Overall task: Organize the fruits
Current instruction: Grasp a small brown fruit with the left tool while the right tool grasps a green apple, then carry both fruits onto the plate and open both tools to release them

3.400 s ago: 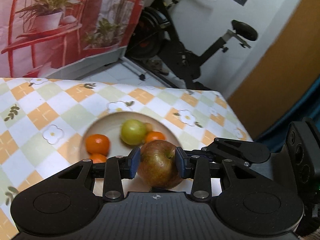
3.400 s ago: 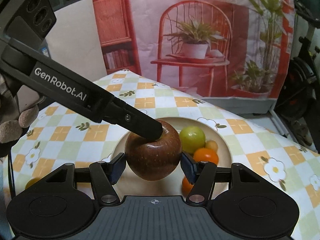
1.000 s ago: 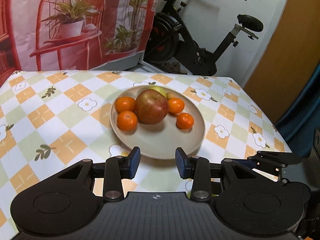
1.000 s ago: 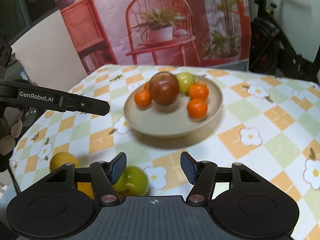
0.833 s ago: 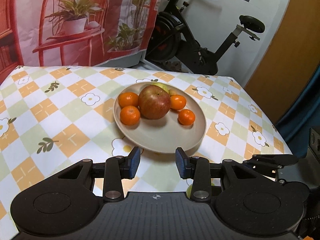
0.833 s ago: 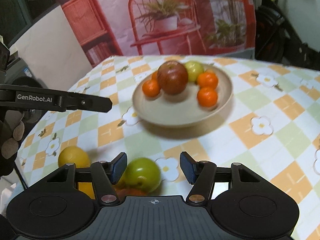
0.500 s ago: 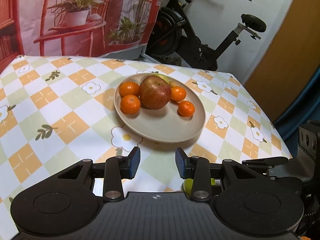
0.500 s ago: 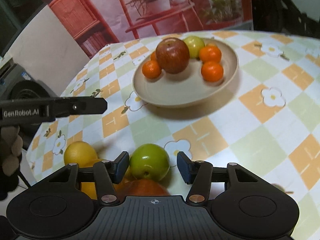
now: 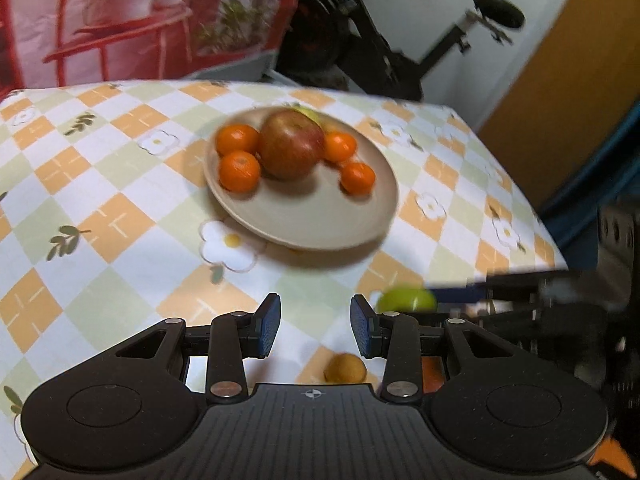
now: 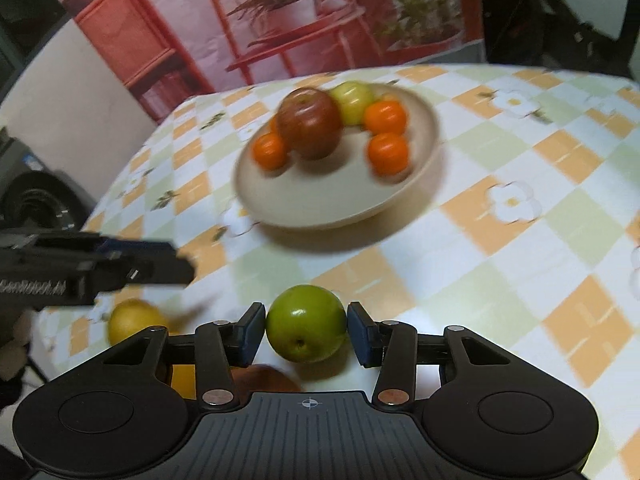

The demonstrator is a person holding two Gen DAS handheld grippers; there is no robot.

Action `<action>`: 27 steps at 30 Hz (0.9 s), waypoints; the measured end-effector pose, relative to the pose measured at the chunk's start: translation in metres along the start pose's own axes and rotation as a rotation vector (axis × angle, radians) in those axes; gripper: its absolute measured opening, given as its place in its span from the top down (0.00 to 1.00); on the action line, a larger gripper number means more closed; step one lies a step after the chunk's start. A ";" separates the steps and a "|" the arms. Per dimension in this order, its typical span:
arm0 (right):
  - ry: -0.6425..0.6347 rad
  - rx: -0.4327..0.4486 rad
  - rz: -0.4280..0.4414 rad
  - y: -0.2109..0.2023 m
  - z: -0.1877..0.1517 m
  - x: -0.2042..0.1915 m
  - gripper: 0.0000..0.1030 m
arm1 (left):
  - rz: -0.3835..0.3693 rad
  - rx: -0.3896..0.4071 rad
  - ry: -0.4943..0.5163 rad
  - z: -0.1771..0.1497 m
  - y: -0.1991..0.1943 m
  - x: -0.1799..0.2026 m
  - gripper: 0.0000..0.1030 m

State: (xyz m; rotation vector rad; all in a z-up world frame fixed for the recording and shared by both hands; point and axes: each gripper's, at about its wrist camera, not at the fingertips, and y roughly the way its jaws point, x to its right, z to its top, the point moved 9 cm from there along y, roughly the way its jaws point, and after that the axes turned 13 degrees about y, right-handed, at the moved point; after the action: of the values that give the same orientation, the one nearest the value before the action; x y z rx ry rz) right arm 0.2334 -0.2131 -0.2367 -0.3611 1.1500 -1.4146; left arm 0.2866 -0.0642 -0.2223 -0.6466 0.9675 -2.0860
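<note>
A beige plate on the checkered tablecloth holds a red apple, several tangerines and a yellow-green fruit. In front of the plate, a green apple sits between the jaws of my right gripper. The jaws are closing and their pads touch its two sides. My left gripper stands open over bare cloth with nothing between its fingers. The green apple shows just to its right, with the right gripper's finger beside it.
Loose fruit lies near the table's front edge: a yellow one, a small brownish-yellow one and a reddish one half hidden under the right gripper. An exercise bike stands beyond the table's far edge.
The right gripper has tipped down over the green apple and its jaws have drawn in against it. The left gripper has tilted slightly, and its jaws stay the same.
</note>
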 end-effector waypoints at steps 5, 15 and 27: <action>-0.006 0.045 -0.060 -0.009 0.012 0.020 0.60 | -0.084 -0.107 0.026 -0.003 0.014 0.010 0.61; 0.020 0.076 -0.052 -0.015 0.020 0.037 0.60 | -0.148 -0.285 0.012 -0.015 0.037 0.016 0.61; 0.026 0.072 -0.051 -0.012 0.017 0.038 0.60 | -0.106 -0.344 0.016 -0.022 0.053 0.019 0.69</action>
State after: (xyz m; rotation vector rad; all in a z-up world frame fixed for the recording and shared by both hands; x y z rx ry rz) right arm 0.2304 -0.2564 -0.2349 -0.3233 1.1145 -1.5049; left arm 0.2819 -0.0932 -0.2756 -0.8716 1.3432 -2.0350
